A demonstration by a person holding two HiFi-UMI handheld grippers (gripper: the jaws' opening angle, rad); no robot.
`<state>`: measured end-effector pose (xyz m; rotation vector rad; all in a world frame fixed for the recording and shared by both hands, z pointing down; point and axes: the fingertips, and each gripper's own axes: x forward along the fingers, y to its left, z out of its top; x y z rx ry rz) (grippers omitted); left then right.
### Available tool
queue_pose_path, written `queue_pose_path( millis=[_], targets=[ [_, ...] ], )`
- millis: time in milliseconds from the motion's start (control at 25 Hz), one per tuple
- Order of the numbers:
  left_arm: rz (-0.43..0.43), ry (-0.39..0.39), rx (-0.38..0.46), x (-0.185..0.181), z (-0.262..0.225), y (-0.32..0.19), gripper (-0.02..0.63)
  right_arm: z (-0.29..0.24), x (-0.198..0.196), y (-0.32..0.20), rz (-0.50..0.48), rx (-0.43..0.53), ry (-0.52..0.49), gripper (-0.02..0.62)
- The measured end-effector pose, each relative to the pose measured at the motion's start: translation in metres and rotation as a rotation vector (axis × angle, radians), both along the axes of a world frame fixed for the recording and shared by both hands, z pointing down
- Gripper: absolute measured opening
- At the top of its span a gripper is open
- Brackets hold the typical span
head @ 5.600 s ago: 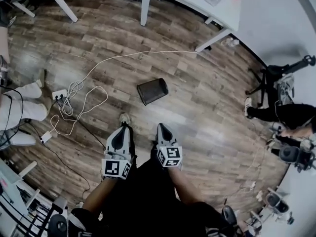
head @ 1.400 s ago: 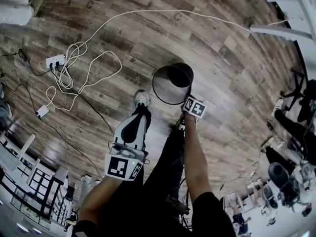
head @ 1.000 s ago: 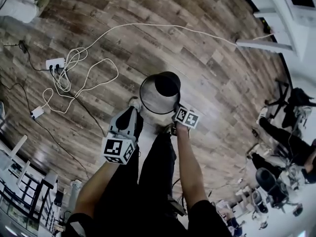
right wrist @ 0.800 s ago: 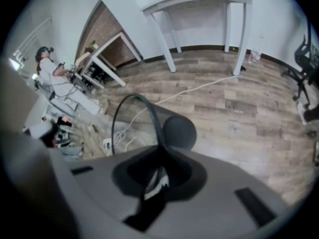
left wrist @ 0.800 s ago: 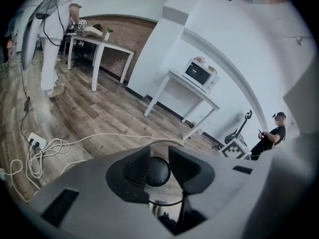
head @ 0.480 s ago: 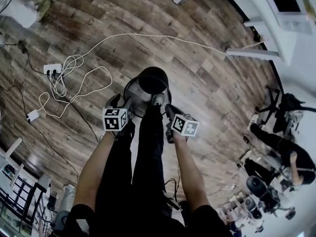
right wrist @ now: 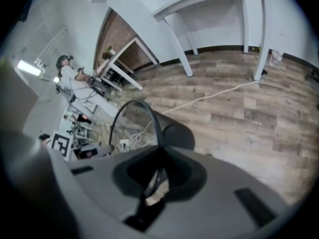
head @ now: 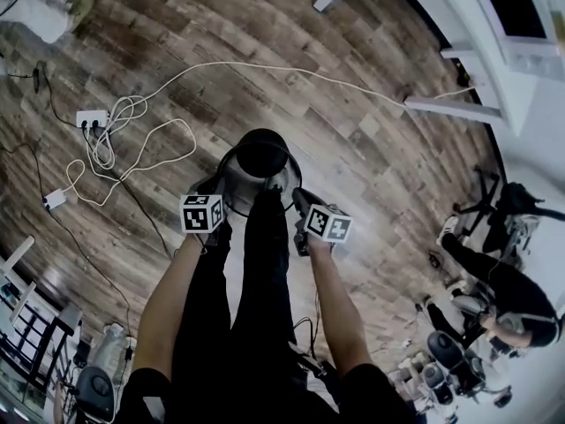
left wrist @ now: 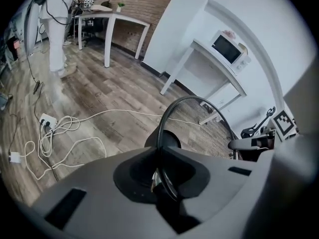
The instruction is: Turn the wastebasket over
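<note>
The black mesh wastebasket (head: 250, 180) hangs between my two grippers over the wooden floor, mouth up towards me and its dark base (head: 262, 152) away. My left gripper (head: 221, 186) is on the left of the rim; its jaws are closing with the rim wire between them. In the left gripper view the wastebasket's rim (left wrist: 164, 123) runs straight into the left gripper (left wrist: 158, 156). My right gripper (head: 288, 190) is shut on the right of the rim. The right gripper view shows the wastebasket's rim (right wrist: 149, 114) pinched in the right gripper (right wrist: 159, 158).
A white cable (head: 150, 135) loops across the floor to a power strip (head: 91, 117) at the left. White table legs (head: 441, 104) stand at the upper right. A seated person (head: 503, 285) and equipment are at the right. My own legs (head: 265, 263) are right under the basket.
The basket lay on its side on the floor; my right gripper lifted it by the rim. My left gripper then came down onto the rim's left side.
</note>
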<state>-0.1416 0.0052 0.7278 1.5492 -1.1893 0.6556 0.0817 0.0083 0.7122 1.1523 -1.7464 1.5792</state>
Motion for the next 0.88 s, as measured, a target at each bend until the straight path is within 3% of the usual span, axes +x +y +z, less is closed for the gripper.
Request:
queue_pose_path(
  millis=[480,880],
  targets=[
    [-0.048,-0.062,-0.074,0.015,0.083,-0.025,0.063,0.106,0.017,-0.029,-0.016,-0.129,0.005,0.052],
    [-0.064,-0.073,-0.068,0.043,0.149,-0.078,0.063,0.181,0.046,-0.083,-0.022,-0.152,0.028,0.052]
  ],
)
